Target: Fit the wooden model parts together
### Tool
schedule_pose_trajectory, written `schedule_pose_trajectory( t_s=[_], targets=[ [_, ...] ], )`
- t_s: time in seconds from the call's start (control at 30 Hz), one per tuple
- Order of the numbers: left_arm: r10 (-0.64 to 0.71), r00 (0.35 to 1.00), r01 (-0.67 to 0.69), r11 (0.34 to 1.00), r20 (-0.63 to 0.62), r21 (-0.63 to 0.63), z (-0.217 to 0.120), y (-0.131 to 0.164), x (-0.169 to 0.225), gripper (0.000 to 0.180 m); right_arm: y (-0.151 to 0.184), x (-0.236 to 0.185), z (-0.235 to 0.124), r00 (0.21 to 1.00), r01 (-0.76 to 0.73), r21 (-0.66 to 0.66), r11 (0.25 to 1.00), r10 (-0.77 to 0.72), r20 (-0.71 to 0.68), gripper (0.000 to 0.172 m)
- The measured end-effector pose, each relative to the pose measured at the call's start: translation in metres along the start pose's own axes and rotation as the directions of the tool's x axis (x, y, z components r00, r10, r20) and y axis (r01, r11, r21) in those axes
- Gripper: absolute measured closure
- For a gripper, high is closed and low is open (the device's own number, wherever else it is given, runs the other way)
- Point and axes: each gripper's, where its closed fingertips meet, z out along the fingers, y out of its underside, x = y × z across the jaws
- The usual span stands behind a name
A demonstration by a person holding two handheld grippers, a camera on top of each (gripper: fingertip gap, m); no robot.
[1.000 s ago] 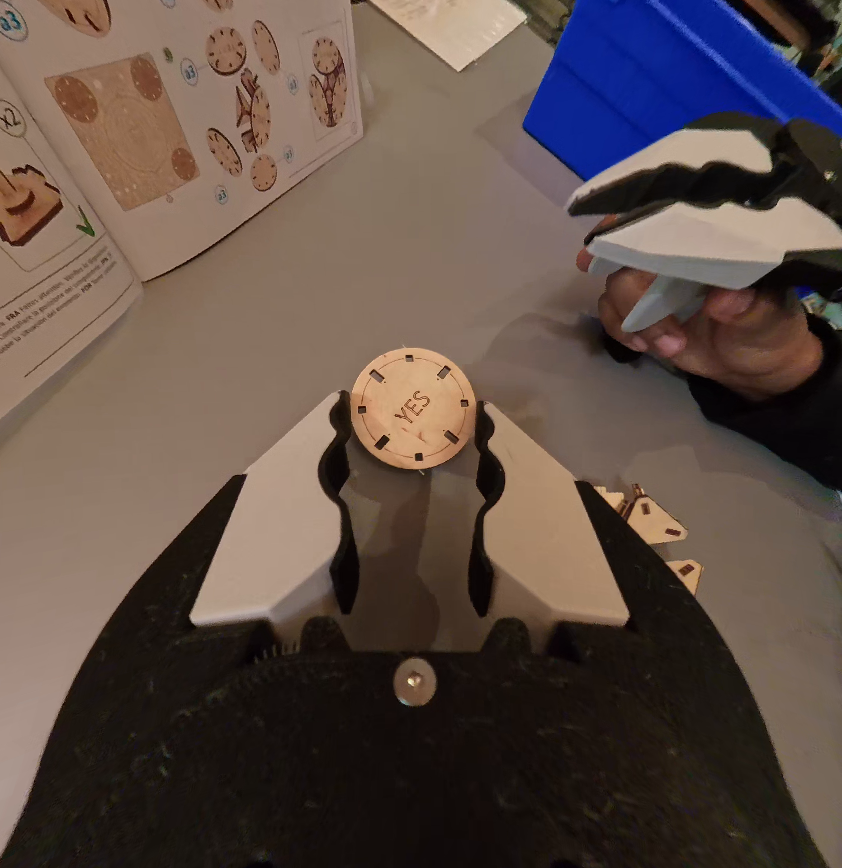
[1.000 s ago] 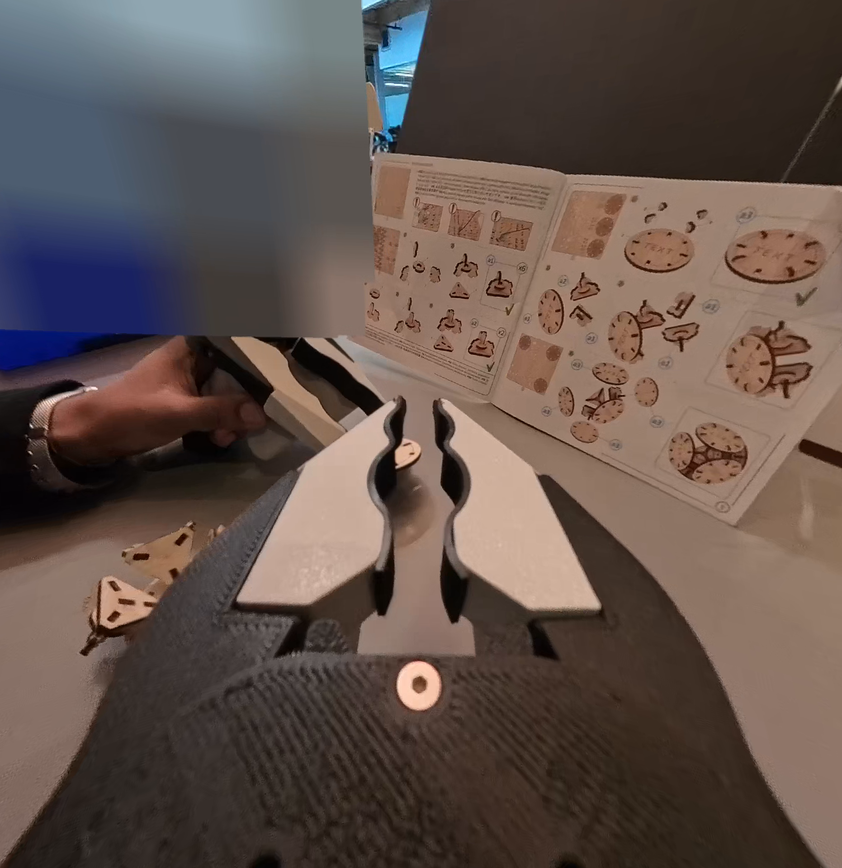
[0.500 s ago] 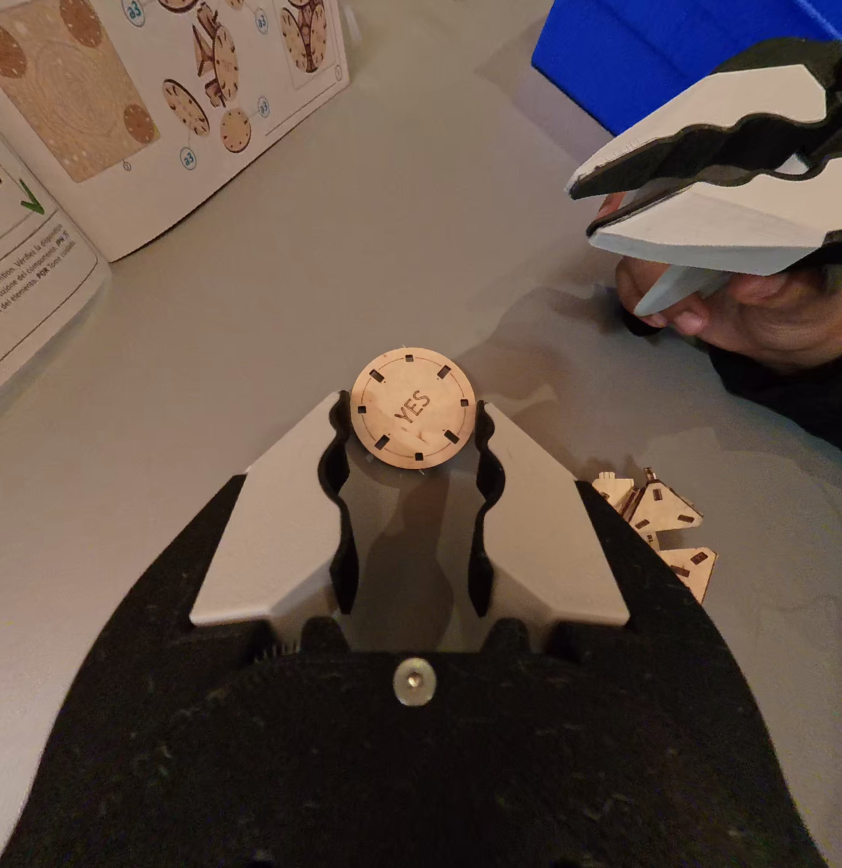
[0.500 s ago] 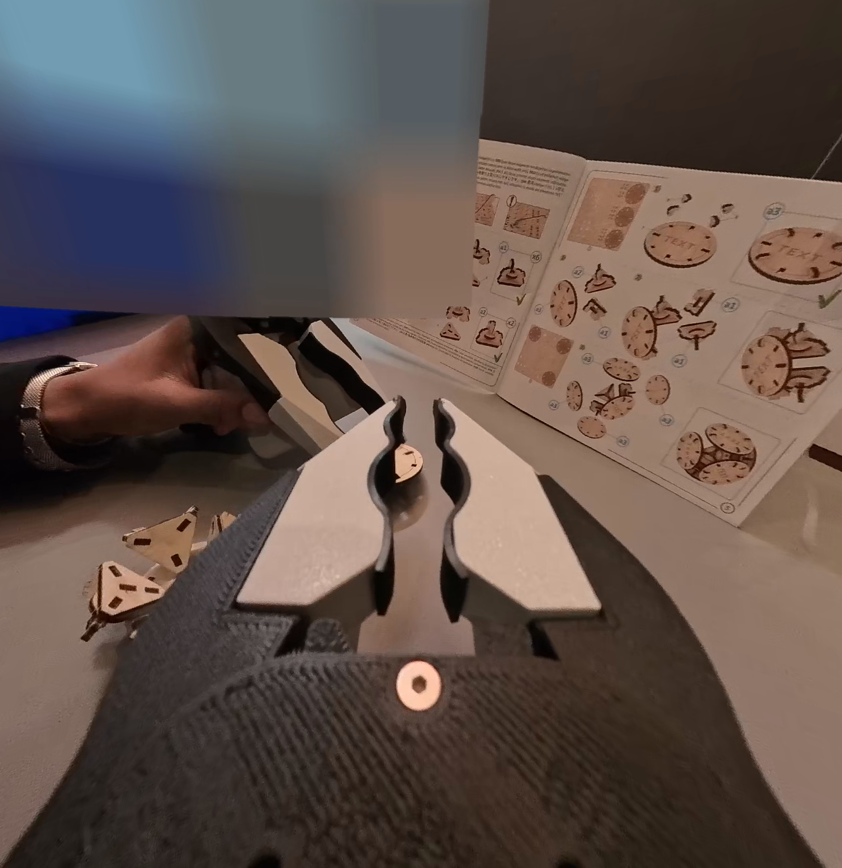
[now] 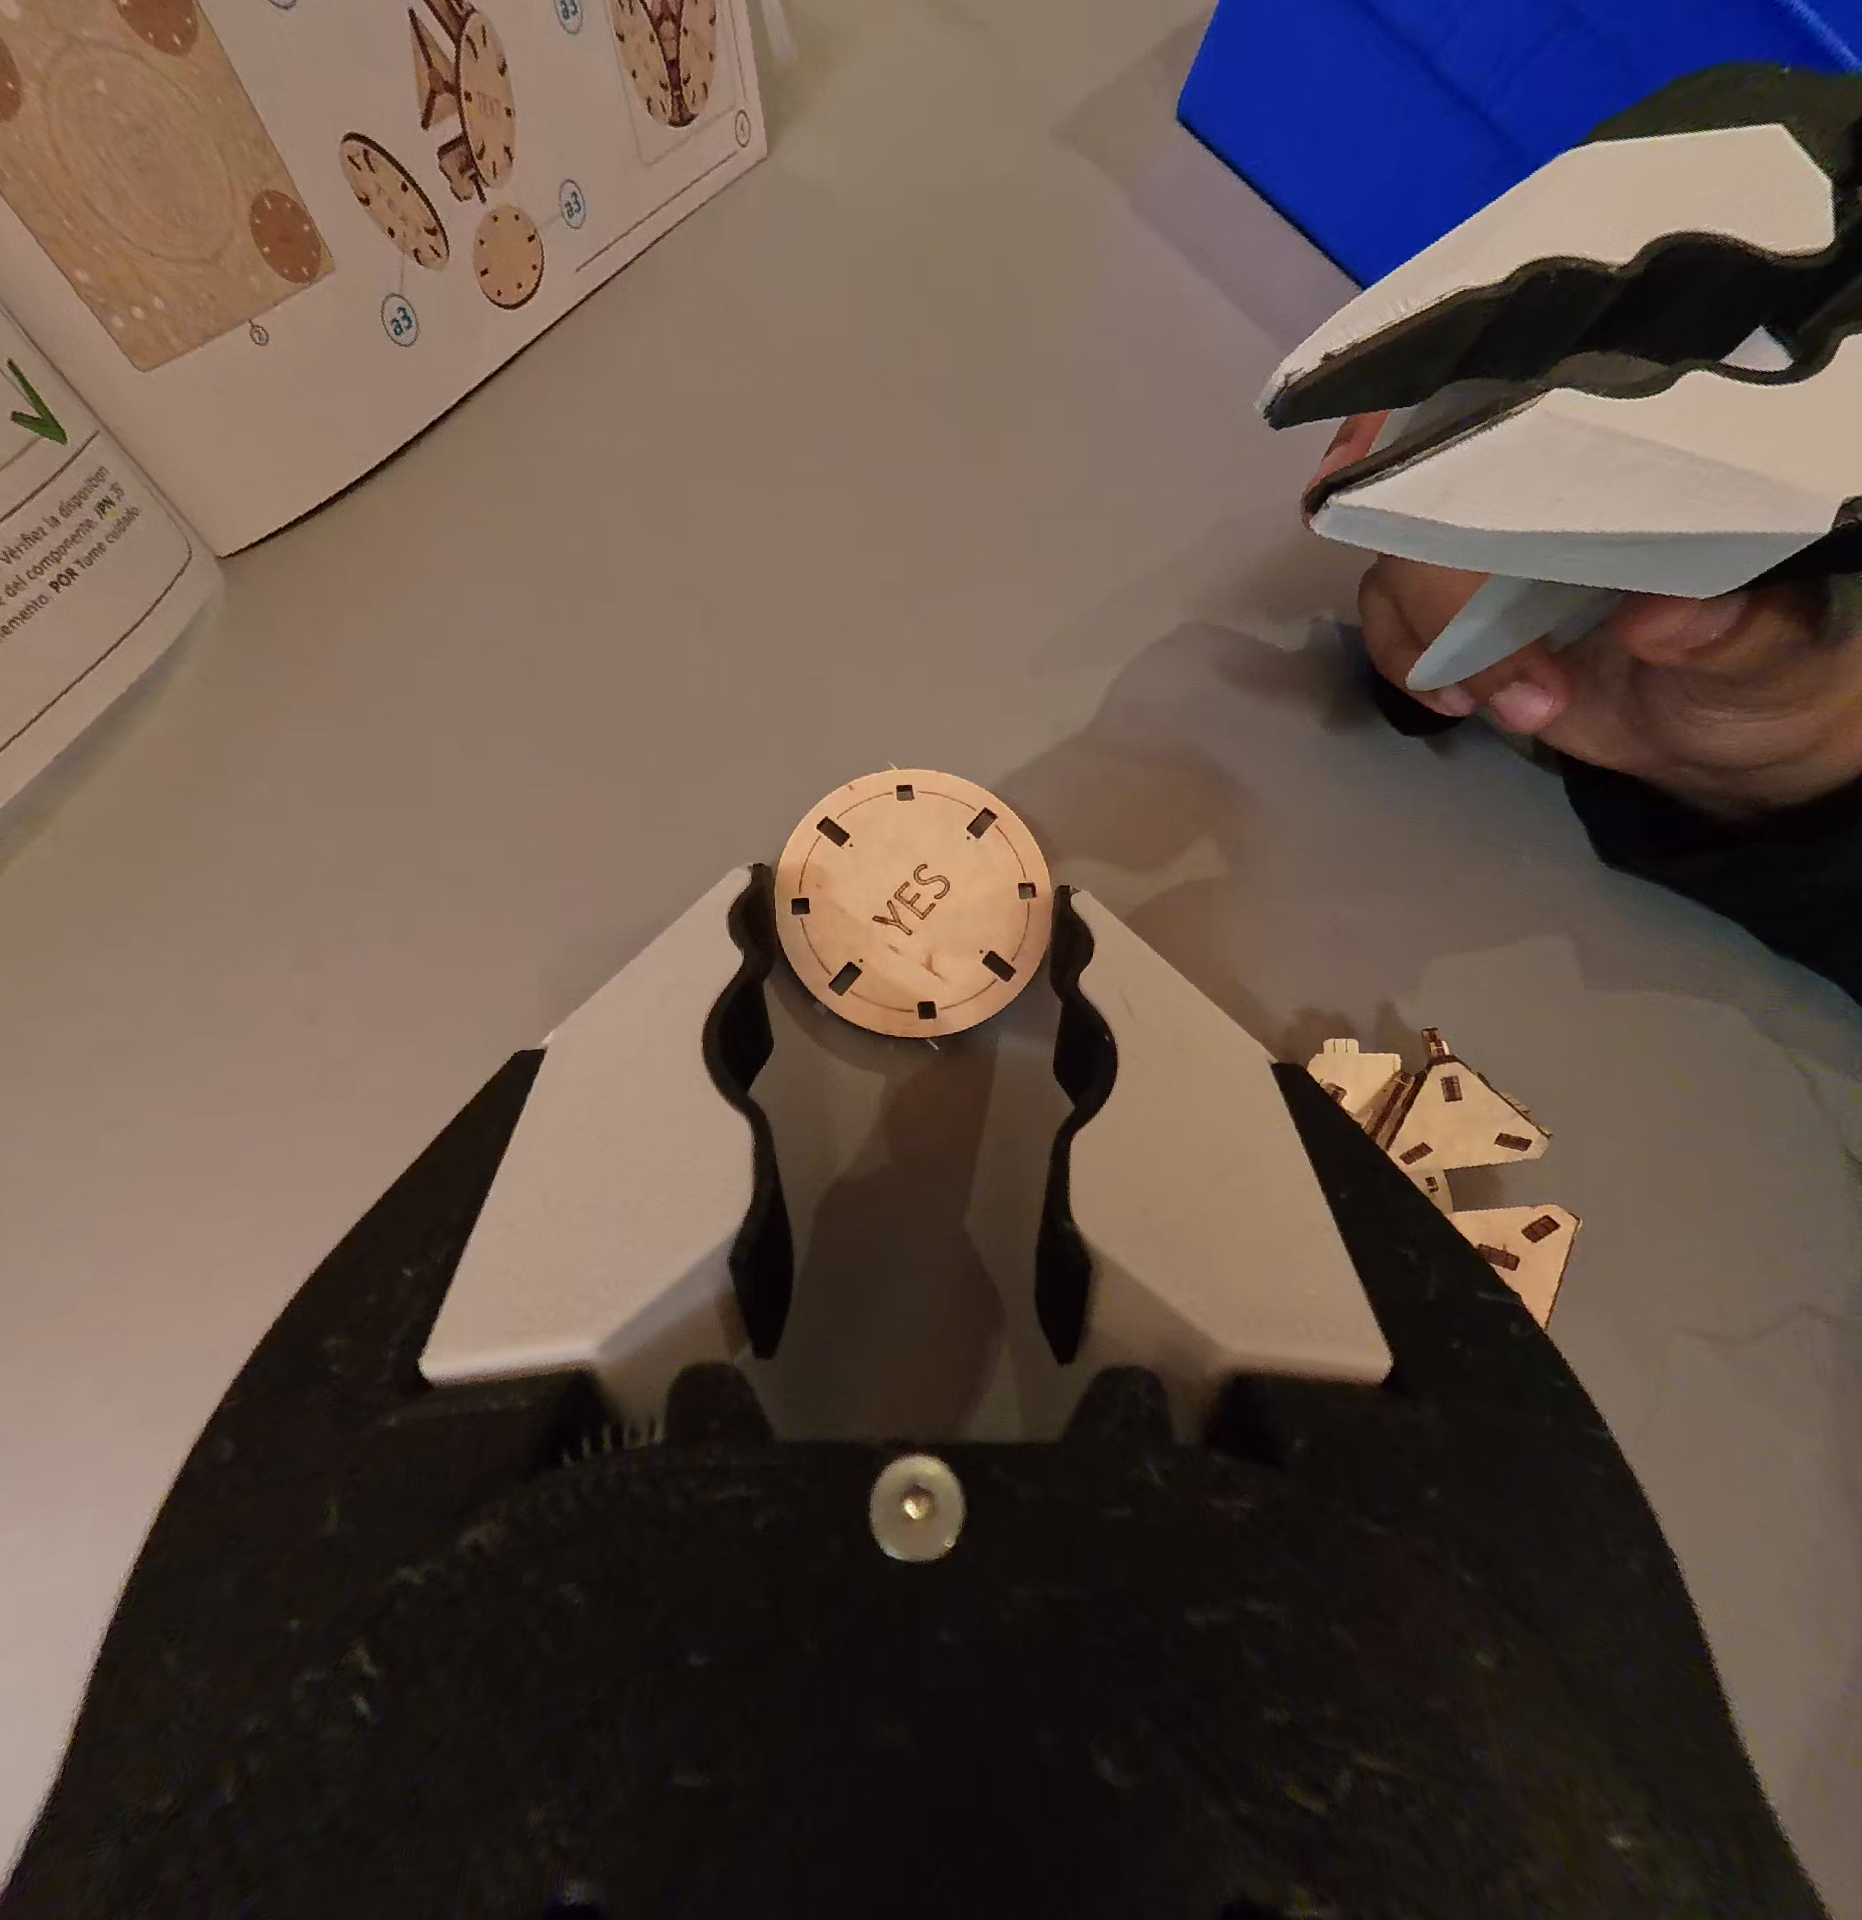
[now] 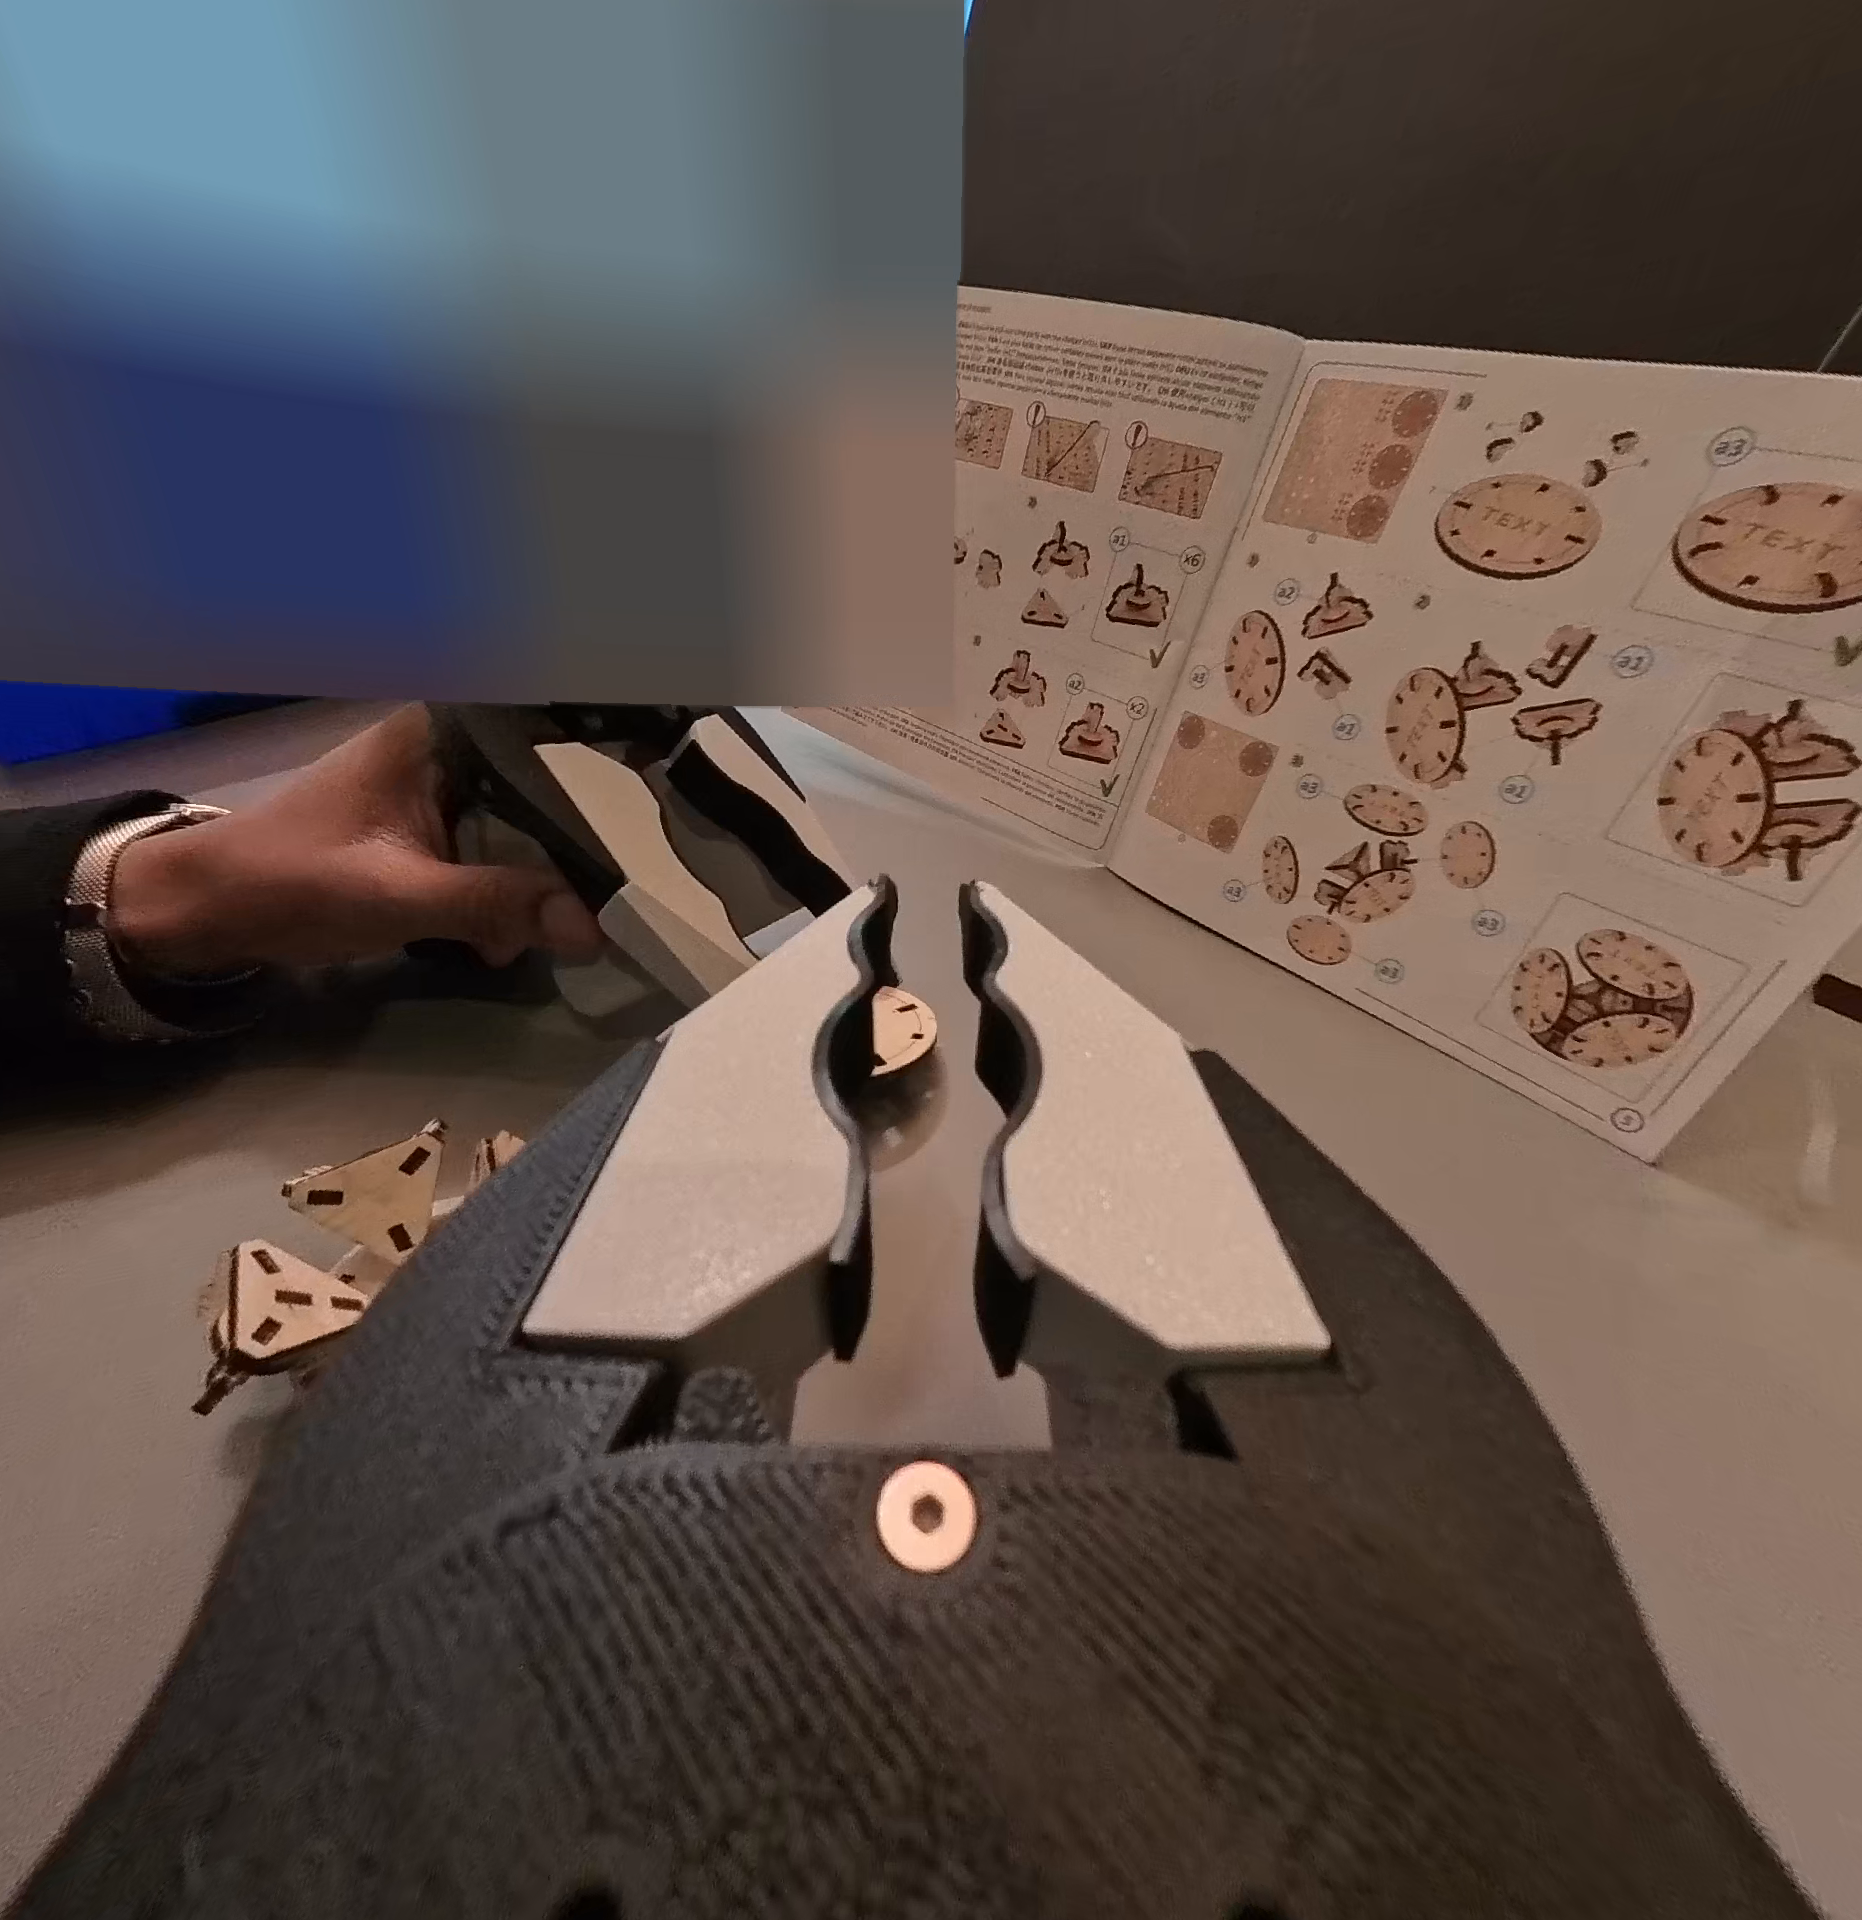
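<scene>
The left gripper (image 5: 914,909) clamps a round wooden disc (image 5: 911,902) by its edges, raised above the grey table (image 5: 802,520). The right gripper (image 6: 927,914), jaws slightly apart and bare, hovers near small wooden triangular pieces (image 6: 324,1247) and an open instruction booklet (image 6: 1426,675).

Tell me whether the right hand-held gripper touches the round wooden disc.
Apart. The left wrist view shows the right hand-held gripper well off from the wooden disc, bare table between them.

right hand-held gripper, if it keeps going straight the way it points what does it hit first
Probably the round wooden disc held in the left hand-held gripper, which shows between the right hand-held gripper fingers. Depth is hard to judge; the open booklet stands farther back.
</scene>
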Motion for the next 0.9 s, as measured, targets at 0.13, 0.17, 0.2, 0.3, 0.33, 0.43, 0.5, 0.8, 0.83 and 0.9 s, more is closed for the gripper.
schedule_pose_trajectory(
  t_s=[0.13,0.17,0.2,0.3,0.33,0.43,0.5,0.8,0.83,0.9],
  targets=[
    [0.003,1.000,-0.003,1.000,-0.001,-0.006,0.001,0.001,0.001,0.130,0.000,0.000,0.000,1.000,-0.009,0.002,1.000,0.009,0.004,0.160],
    [0.006,1.000,-0.006,1.000,-0.003,-0.005,0.001,0.001,0.001,0.130,0.000,0.000,0.000,1.000,-0.009,0.001,1.000,0.008,0.005,0.160],
    [0.009,1.000,-0.009,1.000,-0.003,-0.005,0.001,0.000,0.001,0.130,0.000,0.000,0.000,1.000,-0.008,-0.001,1.000,0.008,0.005,0.160],
    [0.015,1.000,-0.015,1.000,-0.002,-0.009,0.001,0.001,0.002,0.130,0.000,0.000,0.000,1.000,-0.006,-0.003,1.000,0.006,0.007,0.160],
    [0.017,1.000,-0.017,1.000,-0.002,-0.011,0.001,0.001,0.002,0.130,0.001,0.000,0.000,1.000,-0.006,-0.003,1.000,0.006,0.007,0.160],
    [0.021,1.000,-0.021,1.000,-0.008,-0.018,0.002,0.002,0.003,0.130,0.001,-0.001,0.001,1.000,-0.004,-0.007,1.000,0.004,0.009,0.160],
    [0.024,1.000,-0.024,0.999,-0.018,-0.024,0.003,0.003,0.005,0.130,0.001,-0.001,0.001,1.000,-0.002,-0.009,1.000,0.002,0.010,0.160],
    [0.069,0.997,-0.071,0.996,-0.036,-0.049,0.005,0.006,0.011,0.130,0.002,-0.001,0.002,1.000,0.011,-0.018,1.000,-0.011,0.004,0.159],
    [0.081,0.996,-0.083,0.995,-0.036,-0.053,0.005,0.007,0.012,0.130,0.002,-0.002,0.002,1.000,0.011,-0.019,1.000,-0.011,0.003,0.159],
    [0.100,0.994,-0.102,0.993,-0.036,-0.060,0.006,0.008,0.014,0.130,0.003,-0.001,0.002,1.000,0.009,-0.021,1.000,-0.009,0.004,0.159]
  ],
)
